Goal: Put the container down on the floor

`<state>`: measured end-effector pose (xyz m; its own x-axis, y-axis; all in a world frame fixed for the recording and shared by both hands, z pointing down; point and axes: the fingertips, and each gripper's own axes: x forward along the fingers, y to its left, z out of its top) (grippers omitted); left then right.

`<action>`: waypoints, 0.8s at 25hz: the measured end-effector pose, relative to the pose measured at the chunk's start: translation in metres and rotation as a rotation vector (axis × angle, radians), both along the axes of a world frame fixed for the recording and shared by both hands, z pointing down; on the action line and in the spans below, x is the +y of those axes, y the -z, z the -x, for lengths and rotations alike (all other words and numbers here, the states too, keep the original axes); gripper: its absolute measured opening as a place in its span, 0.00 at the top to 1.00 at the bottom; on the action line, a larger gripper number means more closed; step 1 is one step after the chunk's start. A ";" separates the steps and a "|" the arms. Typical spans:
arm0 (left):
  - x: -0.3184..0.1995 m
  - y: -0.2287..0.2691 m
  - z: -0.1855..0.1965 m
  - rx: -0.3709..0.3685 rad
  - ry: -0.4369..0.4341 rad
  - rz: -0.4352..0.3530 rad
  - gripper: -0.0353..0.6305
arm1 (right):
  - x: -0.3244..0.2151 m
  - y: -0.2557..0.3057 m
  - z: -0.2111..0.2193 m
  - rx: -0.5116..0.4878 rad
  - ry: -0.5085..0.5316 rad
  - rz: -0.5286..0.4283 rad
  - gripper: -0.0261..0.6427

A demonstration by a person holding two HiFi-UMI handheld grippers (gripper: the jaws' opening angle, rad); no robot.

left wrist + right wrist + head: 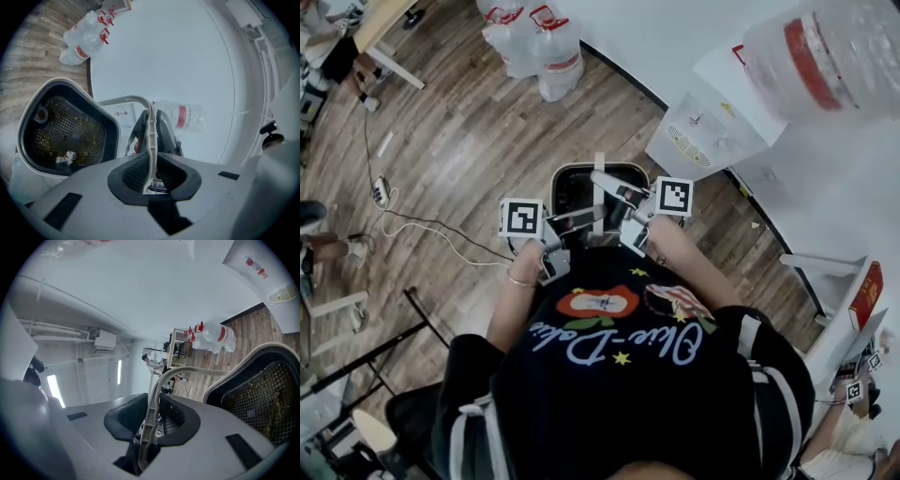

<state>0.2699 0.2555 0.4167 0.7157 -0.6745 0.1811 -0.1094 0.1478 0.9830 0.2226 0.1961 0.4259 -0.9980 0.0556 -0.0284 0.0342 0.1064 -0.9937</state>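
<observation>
The container (574,187) is a white-rimmed bin with a black mesh basket inside, hanging above the wooden floor in front of the person. Its thin white handle (599,183) arches over the opening. My left gripper (587,218) comes in from the left and my right gripper (611,190) from the right. In the left gripper view the handle (150,136) runs upright between the pads of the left gripper (151,163), pinched, with the container (65,126) to the left. In the right gripper view the right gripper (152,416) clamps the handle (154,399), with the container (262,390) to the right.
Large water bottles (539,42) stand on the floor by the far wall. A white water dispenser (703,131) with a jug (830,56) is at the right. A power strip (381,190) and cables (422,225) lie on the left; a black stand (394,347) is near the person's left side.
</observation>
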 end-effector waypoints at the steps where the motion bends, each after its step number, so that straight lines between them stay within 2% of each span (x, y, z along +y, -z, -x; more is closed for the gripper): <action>1: 0.000 -0.001 -0.001 -0.004 0.007 0.002 0.87 | 0.000 -0.001 -0.001 0.003 0.003 0.003 0.86; 10: -0.006 -0.006 -0.012 -0.001 0.016 0.007 0.87 | -0.005 -0.005 -0.012 -0.009 0.005 0.032 0.86; 20: -0.034 -0.014 0.008 0.038 -0.030 0.006 0.87 | -0.034 -0.013 0.006 0.005 -0.062 0.059 0.86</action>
<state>0.2620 0.2215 0.4303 0.7423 -0.6514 0.1572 -0.0761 0.1511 0.9856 0.2162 0.1619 0.4387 -0.9997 -0.0078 -0.0251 0.0247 0.0498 -0.9985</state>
